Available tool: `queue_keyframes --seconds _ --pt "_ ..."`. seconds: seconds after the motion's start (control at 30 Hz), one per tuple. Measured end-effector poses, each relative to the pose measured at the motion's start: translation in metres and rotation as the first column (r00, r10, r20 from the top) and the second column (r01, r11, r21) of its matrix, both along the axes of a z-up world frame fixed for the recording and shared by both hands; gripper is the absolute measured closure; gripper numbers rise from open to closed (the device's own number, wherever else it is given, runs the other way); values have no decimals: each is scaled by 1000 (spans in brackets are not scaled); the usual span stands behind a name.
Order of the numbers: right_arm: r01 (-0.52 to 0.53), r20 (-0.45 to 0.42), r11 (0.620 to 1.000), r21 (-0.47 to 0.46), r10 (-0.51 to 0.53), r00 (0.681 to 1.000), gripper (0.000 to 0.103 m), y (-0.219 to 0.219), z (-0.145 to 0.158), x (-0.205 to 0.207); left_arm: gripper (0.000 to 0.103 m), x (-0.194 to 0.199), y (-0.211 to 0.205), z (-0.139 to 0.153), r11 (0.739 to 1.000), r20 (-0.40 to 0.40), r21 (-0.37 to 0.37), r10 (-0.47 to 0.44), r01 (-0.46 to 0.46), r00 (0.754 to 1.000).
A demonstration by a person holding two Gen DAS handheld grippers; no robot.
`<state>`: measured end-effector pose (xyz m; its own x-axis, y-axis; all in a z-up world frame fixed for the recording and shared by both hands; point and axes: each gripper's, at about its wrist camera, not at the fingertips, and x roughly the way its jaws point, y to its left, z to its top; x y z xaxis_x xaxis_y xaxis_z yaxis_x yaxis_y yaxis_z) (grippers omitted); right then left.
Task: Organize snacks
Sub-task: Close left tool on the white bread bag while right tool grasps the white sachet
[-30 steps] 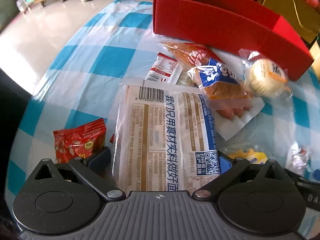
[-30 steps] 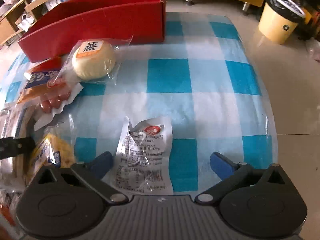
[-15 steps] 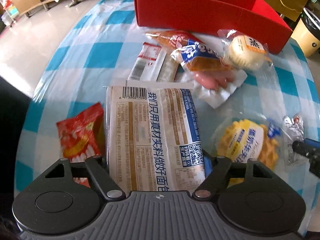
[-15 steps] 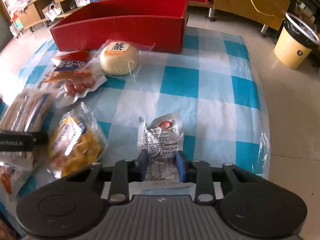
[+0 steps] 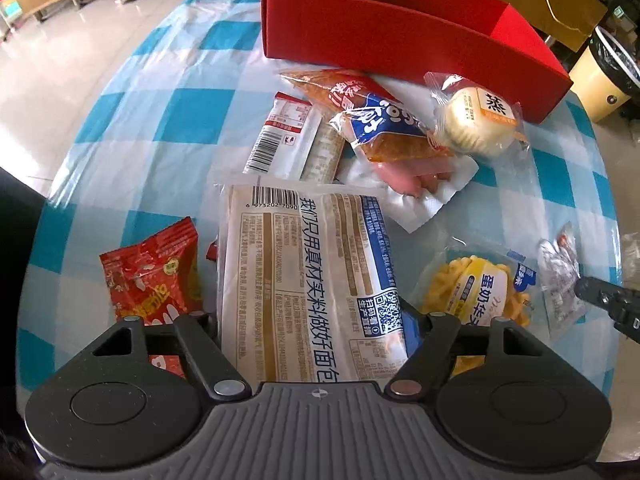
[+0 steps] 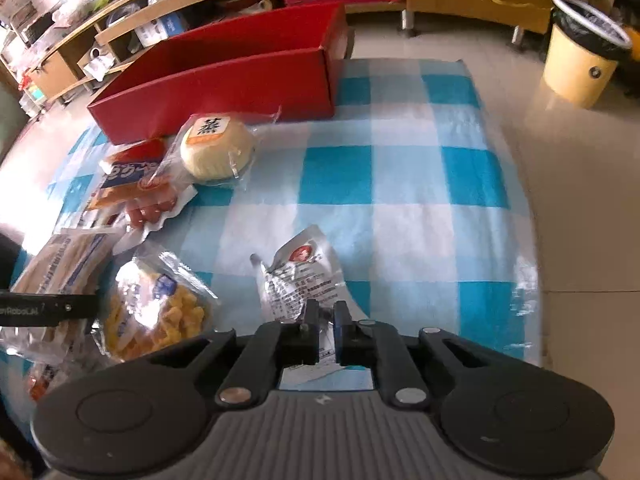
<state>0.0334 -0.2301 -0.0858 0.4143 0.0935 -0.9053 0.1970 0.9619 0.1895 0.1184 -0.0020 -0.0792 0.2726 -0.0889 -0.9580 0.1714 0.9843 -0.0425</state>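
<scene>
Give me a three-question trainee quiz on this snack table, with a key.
1. True or false: the right gripper has its fingers closed on the small clear sachet.
2. What does the left gripper hold? A) round steamed bun B) long bread pack C) red chili packet
3. Fill in: the red box holds ____ snacks in its visible part.

Key
1. True.
2. B, the long bread pack; the steamed bun and the chili packet lie untouched on the checked cloth.
3. No.
</scene>
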Motion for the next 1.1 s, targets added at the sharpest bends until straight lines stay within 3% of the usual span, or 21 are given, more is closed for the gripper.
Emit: queue_keyframes --seconds 0.07,0.13,0.2,0.33,0.4,0.53,0.83,1.1 --pt "-26 27 998 -51 28 999 83 4 2 4 24 -2 -2 1 1000 7 9 -8 8 1000" --pt "-89 9 992 -94 90 996 47 10 0 8 23 -3 -4 1 1000 16 18 -21 20 1000" --pt "-147 -11 983 -106 147 989 42 15 -6 10 23 -3 -5 1 999 23 26 -37 37 999" --pt "-306 -33 939 -159 305 952 20 31 -20 13 23 -3 -7 -2 998 19 29 -53 52 998" --pt "-303 -24 939 -161 303 953 22 28 -21 17 23 -1 -8 -3 998 16 28 -54 54 998" --pt "-239 -9 959 -151 240 971 52 19 -17 24 23 0 -10 -4 997 13 38 -61 61 998" --pt "-147 7 983 -110 148 989 58 5 -12 14 23 -3 -8 8 998 30 9 -65 65 997" --pt "-91 104 996 -23 93 990 58 -1 16 13 26 -7 -12 25 997 67 -27 -65 67 996"
